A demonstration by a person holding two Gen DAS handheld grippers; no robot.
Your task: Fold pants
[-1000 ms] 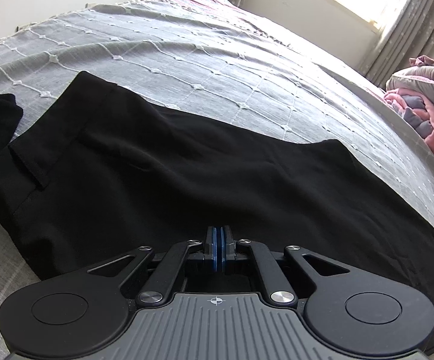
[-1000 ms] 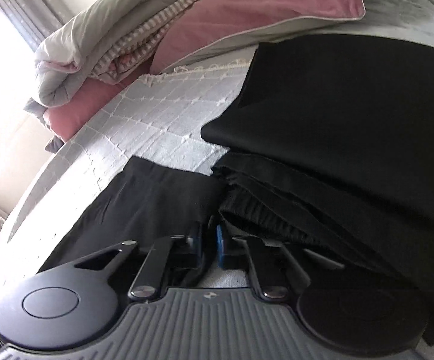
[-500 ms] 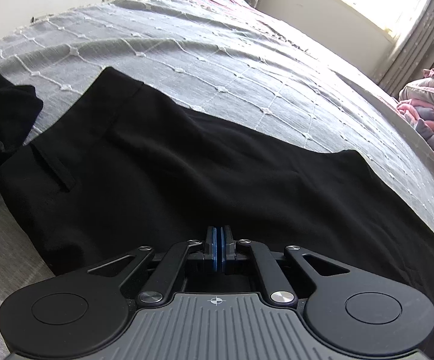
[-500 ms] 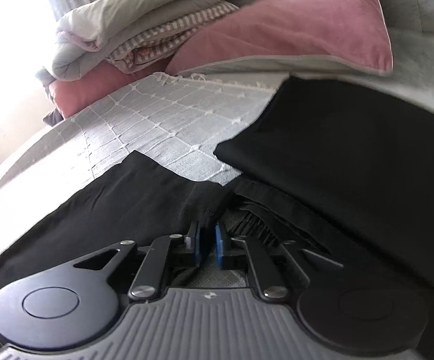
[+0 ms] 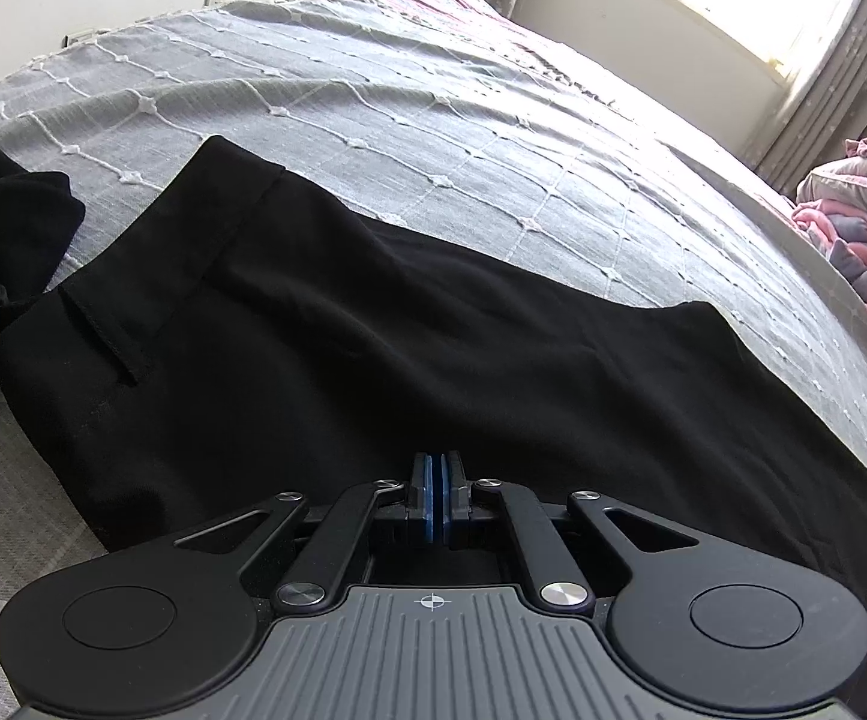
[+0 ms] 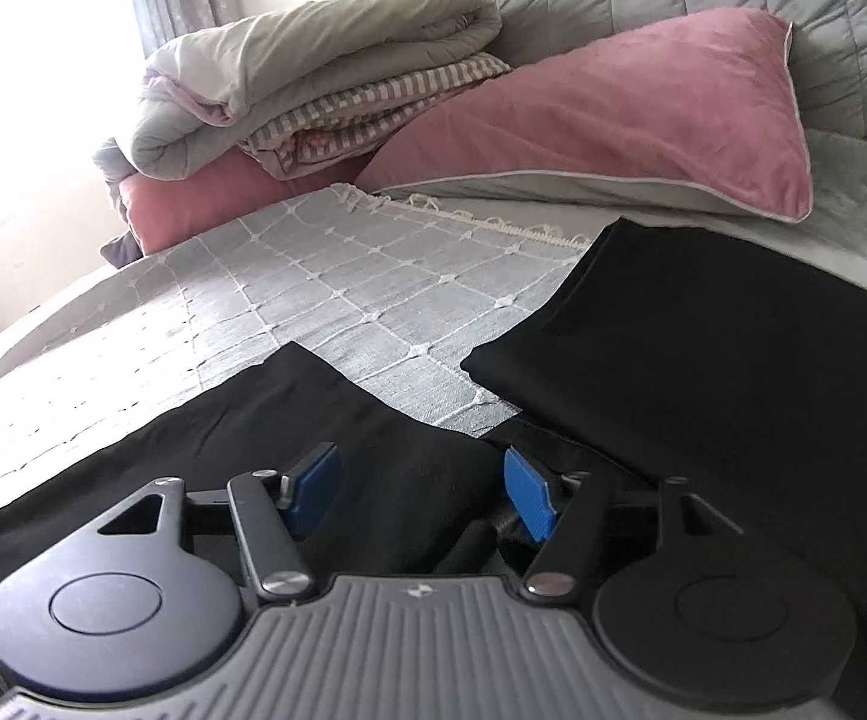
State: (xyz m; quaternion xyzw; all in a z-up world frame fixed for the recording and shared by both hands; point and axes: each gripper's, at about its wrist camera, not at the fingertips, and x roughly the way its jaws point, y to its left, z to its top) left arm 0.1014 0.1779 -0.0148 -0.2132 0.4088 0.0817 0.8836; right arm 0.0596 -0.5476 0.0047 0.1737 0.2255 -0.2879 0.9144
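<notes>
Nothing readable anywhere that I could see, no words, brands or numbers. The only mark was a tiny crosshair symbol stamped on the grey ribbed housing of the left gripper [image 5: 433,504] and another on the right gripper [image 6: 418,489].

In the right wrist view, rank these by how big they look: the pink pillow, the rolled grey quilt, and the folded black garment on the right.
1. Folded black garment, though it lies nearest the camera, so its lead is unsure.
2. Pink pillow.
3. Rolled grey quilt, close behind the pillow.
</notes>
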